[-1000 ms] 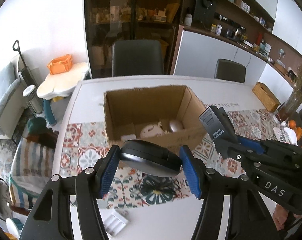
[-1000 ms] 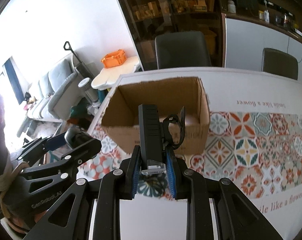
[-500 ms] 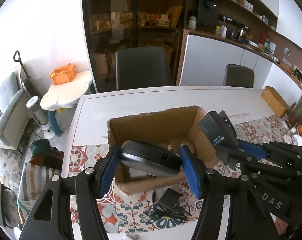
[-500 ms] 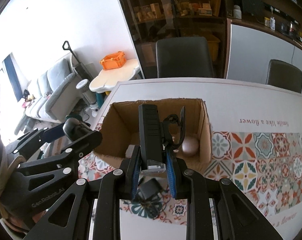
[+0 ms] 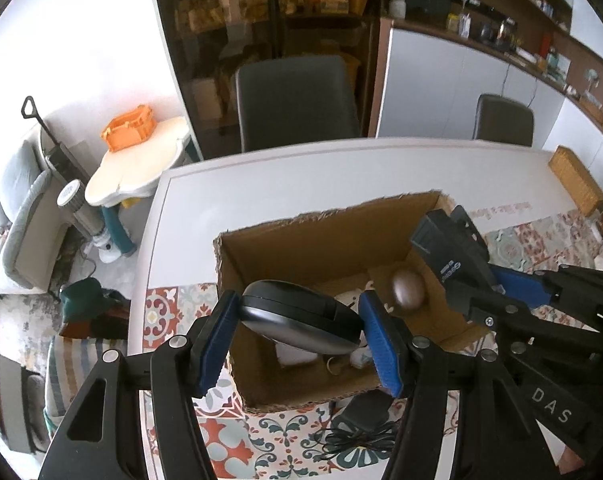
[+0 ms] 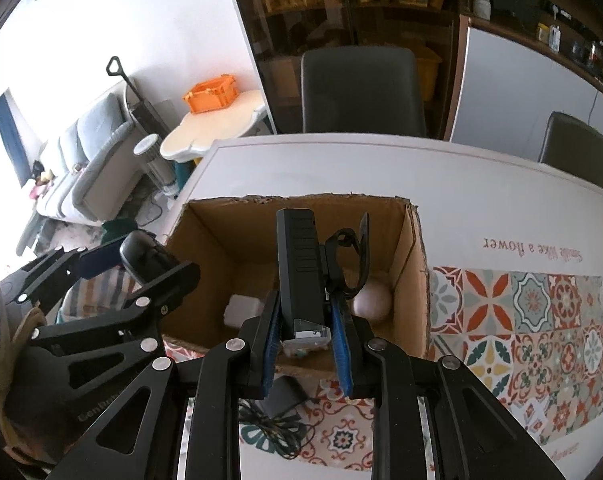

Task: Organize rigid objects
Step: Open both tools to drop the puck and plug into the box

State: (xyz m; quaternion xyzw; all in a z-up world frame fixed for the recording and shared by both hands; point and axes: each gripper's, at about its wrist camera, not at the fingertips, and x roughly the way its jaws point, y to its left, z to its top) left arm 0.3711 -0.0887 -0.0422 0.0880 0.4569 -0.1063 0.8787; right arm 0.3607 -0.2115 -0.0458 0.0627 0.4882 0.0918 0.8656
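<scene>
My left gripper (image 5: 299,334) is shut on a black oval mouse-like device (image 5: 297,322), held above the near left part of an open cardboard box (image 5: 321,236). My right gripper (image 6: 305,344) is shut on a black bar-shaped bike light (image 6: 301,264) with a rubber strap mount, over the box (image 6: 205,248) opening. In the left wrist view the bike light (image 5: 449,256) and the right gripper hang over the box's right side. Inside the box lie a brown egg-shaped thing (image 5: 407,290), a white block (image 6: 241,310) and small white items.
A black power adapter with a tangled cable (image 5: 361,420) lies on the patterned table runner (image 6: 541,320) just in front of the box. The white table (image 5: 301,176) stretches behind, with dark chairs (image 5: 297,100) at its far edge. A wicker box (image 5: 577,184) sits far right.
Both grippers moved forward with their objects, from short of the box to above its opening. The box interior now shows from above; the adapter and cable slid toward the bottom of the views.
</scene>
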